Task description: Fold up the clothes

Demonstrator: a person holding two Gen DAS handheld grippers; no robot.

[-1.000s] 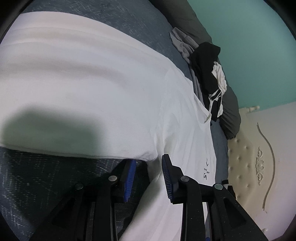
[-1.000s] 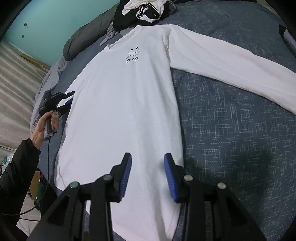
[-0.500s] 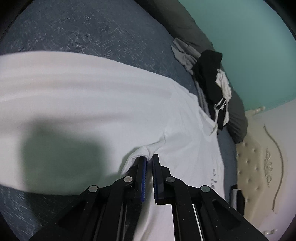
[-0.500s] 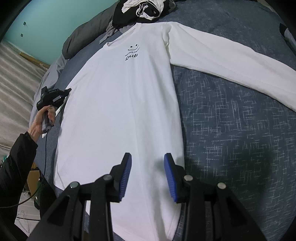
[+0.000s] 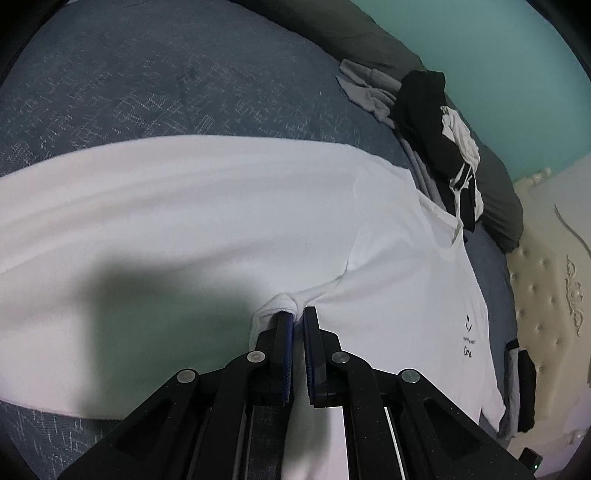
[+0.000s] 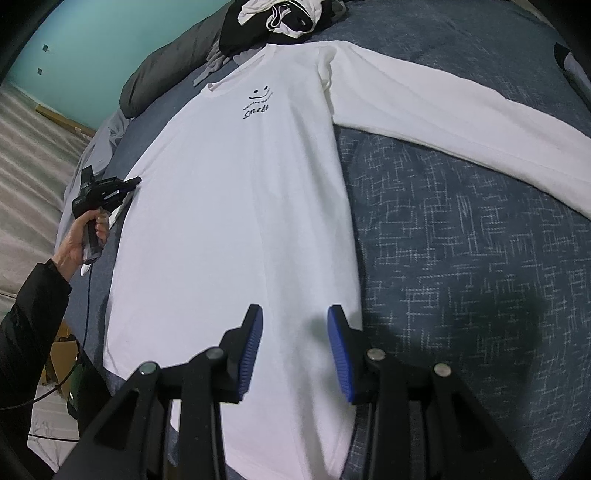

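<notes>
A white long-sleeved shirt (image 6: 229,206) with a small black smile print lies face up on the blue bed cover (image 6: 461,258), one sleeve stretched out to the right. In the left wrist view the shirt (image 5: 207,221) fills the middle. My left gripper (image 5: 298,314) is shut on a small bunch of its cloth at the foot of a sleeve seam, and the cloth puckers toward the pads. From the right wrist view, a hand (image 6: 79,243) holds that left gripper (image 6: 129,182) at the shirt's left edge. My right gripper (image 6: 295,317) is open over the shirt's lower body, with nothing gripped.
A heap of black and white clothes (image 6: 280,18) lies past the collar, against a grey pillow (image 6: 166,74). A cream tufted headboard (image 5: 546,277) stands at the right of the left wrist view. The bed's left edge and the floor (image 6: 33,155) lie beyond the hand.
My left gripper's jaws came together on the shirt's cloth and rose slightly, drawing the fabric into a pucker. The right gripper has not moved.
</notes>
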